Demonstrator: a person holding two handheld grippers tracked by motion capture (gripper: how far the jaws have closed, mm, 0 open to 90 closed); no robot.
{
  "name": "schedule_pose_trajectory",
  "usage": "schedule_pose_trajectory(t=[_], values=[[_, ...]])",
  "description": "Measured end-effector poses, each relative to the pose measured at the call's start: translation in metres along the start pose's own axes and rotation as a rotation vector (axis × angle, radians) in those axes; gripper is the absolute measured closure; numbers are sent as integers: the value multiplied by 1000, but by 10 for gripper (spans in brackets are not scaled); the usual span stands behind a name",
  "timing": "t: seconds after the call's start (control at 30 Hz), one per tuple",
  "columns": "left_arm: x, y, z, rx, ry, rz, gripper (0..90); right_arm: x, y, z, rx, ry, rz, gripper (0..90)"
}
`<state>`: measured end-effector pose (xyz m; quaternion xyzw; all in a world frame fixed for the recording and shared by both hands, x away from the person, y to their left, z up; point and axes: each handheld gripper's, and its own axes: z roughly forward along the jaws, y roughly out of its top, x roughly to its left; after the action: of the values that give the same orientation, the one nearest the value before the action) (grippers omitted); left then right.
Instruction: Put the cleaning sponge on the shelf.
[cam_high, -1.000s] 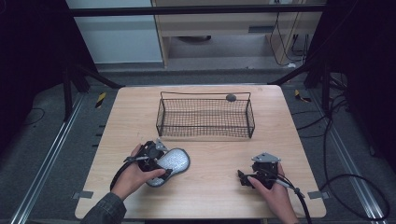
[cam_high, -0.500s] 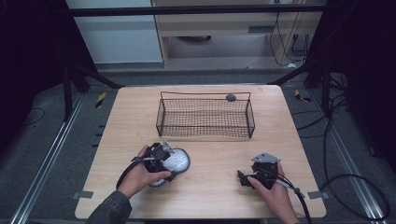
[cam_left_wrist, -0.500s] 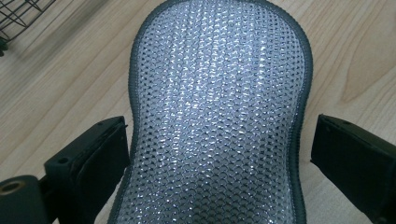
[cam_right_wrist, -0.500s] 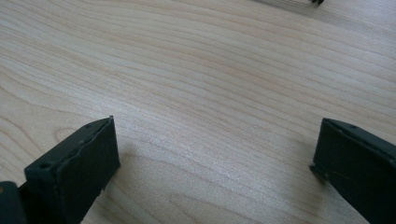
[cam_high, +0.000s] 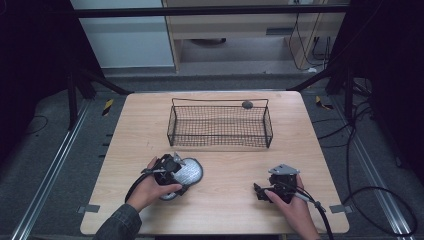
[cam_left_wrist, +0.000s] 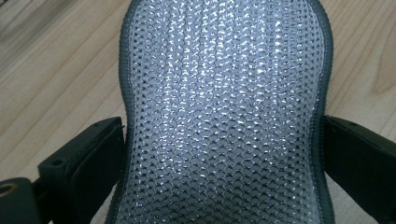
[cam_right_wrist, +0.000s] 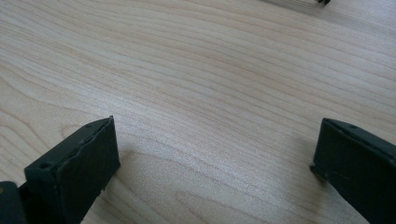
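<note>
Silvery mesh is sitting between my left gripper's (cam_high: 176, 172) jaws, narrow waist lined up for a pinch.

I am holding the left jaws spread on either side of the mesh pad (cam_left_wrist: 224, 112), each flanking its grey stitched edge at the waist; whether they are touching it yet I cannot tell. I am judging the pad light, soft and floppy, so a bite across the waist, on the firmer edging, should keep it from folding or slipping. My right gripper (cam_high: 267, 190) is resting with jaws wide apart over bare wood, gripping nothing. The pad is lying flat on the table (cam_high: 225, 165), near its front left, well short of the wire basket (cam_high: 220, 125) farther back.
</note>
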<state>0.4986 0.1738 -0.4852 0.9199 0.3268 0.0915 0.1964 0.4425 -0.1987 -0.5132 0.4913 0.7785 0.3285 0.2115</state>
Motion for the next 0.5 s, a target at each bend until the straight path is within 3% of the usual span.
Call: schedule_pose_trajectory(t=[0.3, 0.5], values=[[2, 2, 3, -11, -11, -21, 11, 1, 0, 0, -1, 3, 0, 4], [-4, 5, 0, -9, -7, 22, 45, 1, 0, 0, -1, 5, -1, 4]])
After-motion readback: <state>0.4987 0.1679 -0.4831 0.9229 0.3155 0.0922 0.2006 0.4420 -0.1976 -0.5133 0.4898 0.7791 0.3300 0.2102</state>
